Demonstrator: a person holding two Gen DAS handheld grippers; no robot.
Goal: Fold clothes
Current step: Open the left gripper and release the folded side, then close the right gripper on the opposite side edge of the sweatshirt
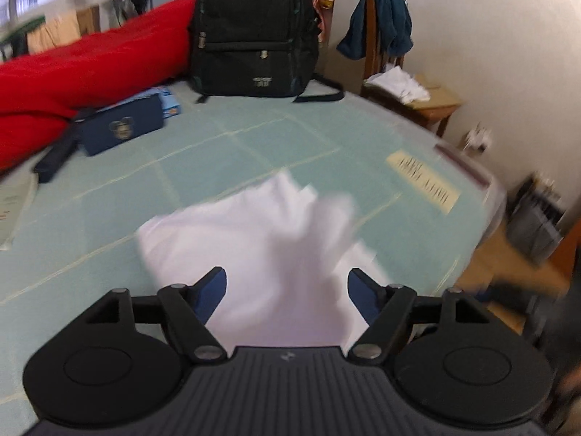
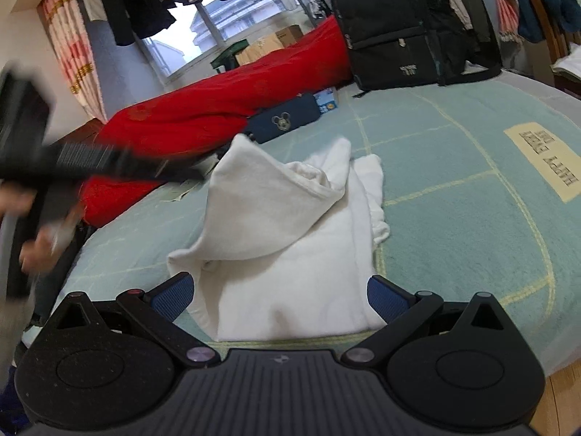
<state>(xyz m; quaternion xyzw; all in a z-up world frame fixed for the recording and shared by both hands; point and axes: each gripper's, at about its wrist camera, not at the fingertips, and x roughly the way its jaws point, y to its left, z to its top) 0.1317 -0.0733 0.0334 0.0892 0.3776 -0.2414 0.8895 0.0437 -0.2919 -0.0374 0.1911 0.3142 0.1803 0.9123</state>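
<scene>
A white garment (image 2: 290, 239) lies partly folded on a bed covered by a pale green blanket (image 2: 454, 225) with thin yellowish lines. One flap of the cloth is turned over and stands up in a peak, with a crumpled edge showing along its right side. The right tongs (image 2: 279, 296) hang just above the near edge of the garment with their blue pads (image 2: 172, 296) spread wide on either side of the cloth and not pressing on it. The left tongs (image 1: 287, 292) are also open, the pads (image 1: 212, 292) well apart, and the cloth seen between them is blurred; nothing is gripped. In the right wrist view the left tool (image 2: 72, 160) appears as a dark blur at the left edge, with a hand (image 2: 40, 239) below it, off to the side of the garment. A cream label (image 2: 548, 160) with dark lettering is part of the blanket to the right of the garment. At the far end of the bed a black backpack (image 1: 254, 32) stands upright beside a red quilt (image 1: 90, 69), and a dark blue case (image 1: 121, 127) with a mouse-head emblem lies in front of the quilt. Beyond the bed a wooden chair (image 1: 385, 61) with a teal garment (image 1: 381, 18) hung over its back stands against the wall.
</scene>
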